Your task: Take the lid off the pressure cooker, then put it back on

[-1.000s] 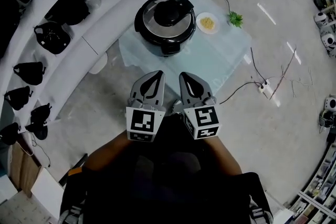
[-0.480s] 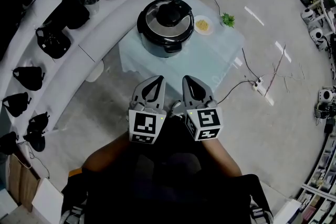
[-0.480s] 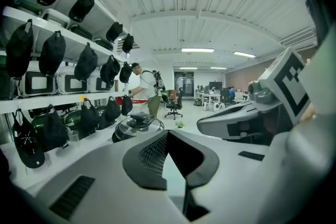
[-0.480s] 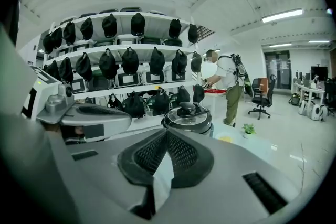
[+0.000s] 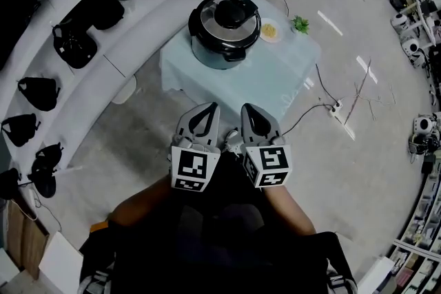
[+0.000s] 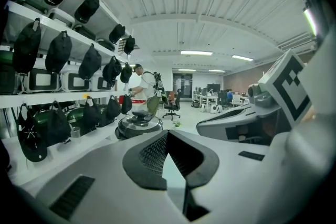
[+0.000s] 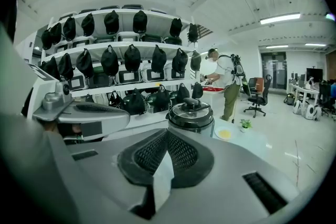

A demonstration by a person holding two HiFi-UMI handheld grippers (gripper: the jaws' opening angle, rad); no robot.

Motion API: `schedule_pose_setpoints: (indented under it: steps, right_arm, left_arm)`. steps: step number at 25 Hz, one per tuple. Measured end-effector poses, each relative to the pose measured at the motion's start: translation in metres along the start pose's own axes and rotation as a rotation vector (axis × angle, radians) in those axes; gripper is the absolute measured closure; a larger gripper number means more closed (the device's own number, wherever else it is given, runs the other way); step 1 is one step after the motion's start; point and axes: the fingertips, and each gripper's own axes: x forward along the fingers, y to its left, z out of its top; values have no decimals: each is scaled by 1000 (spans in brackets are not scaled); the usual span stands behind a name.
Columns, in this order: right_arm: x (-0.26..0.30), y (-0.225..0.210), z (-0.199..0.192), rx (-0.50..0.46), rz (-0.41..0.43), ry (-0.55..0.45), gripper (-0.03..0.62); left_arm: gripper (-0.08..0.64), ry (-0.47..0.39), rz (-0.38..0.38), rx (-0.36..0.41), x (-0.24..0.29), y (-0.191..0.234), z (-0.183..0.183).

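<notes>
1. Head view: the pressure cooker (image 5: 225, 34), its lid (image 5: 232, 12) on, stood on a pale table (image 5: 286, 72) at upper centre. The left gripper (image 5: 206, 108) and right gripper (image 5: 249, 109) hung side by side at mid-frame, well short of it.
2. Left gripper view: the jaws met tip to tip, gripping nothing, with the pressure cooker just above them, left of centre.
3. Right gripper view: the jaws were likewise pressed together and empty. The pressure cooker rose at centre, a small plate (image 7: 224, 134) to its right.
</notes>
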Motion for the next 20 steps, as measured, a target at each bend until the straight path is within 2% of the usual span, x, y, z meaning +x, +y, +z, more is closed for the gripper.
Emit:
schedule_pose_setpoints:
  steps: [9, 14, 20]
  right_arm:
    - [-17, 21, -25, 16, -13, 30, 574]
    - [-20, 9, -18, 12, -5, 14, 574]
    - [-29, -23, -12, 1, -6, -5, 574]
  left_arm:
    - [552, 4, -31, -23, -22, -10, -17]
    - [552, 2, -5, -25, -17, -15, -11]
    - [552, 12, -9, -3, 4, -39, -2]
